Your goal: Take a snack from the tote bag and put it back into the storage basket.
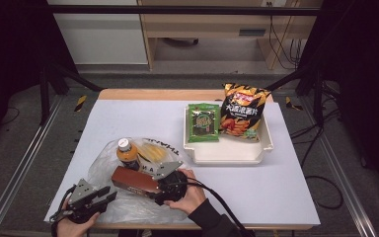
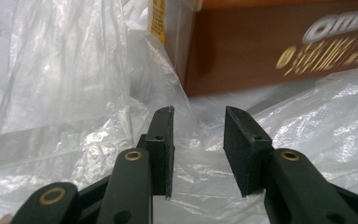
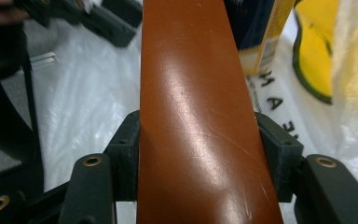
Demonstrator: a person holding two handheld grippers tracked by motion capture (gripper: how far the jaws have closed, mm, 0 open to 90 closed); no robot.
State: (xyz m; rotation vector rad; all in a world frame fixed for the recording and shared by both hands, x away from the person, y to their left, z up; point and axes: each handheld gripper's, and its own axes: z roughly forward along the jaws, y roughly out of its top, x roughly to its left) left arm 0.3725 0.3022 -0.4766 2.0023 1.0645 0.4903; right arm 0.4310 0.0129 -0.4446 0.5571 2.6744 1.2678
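So the right gripper (image 3: 198, 154) is clamped on the brown biscuit box (image 1: 134, 180), lower left over the plastic bag (image 1: 109, 163), probably lifting it out; left gripper (image 2: 198, 154) sits half-open, pinning nothing.

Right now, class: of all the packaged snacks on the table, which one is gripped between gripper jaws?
The brown box: the right gripper clamps its sides over the plastic bag. The green seaweed packet and orange chip bag lie untouched in the white tray.

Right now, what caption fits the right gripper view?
Right gripper clamps a brown box over a clear plastic bag.
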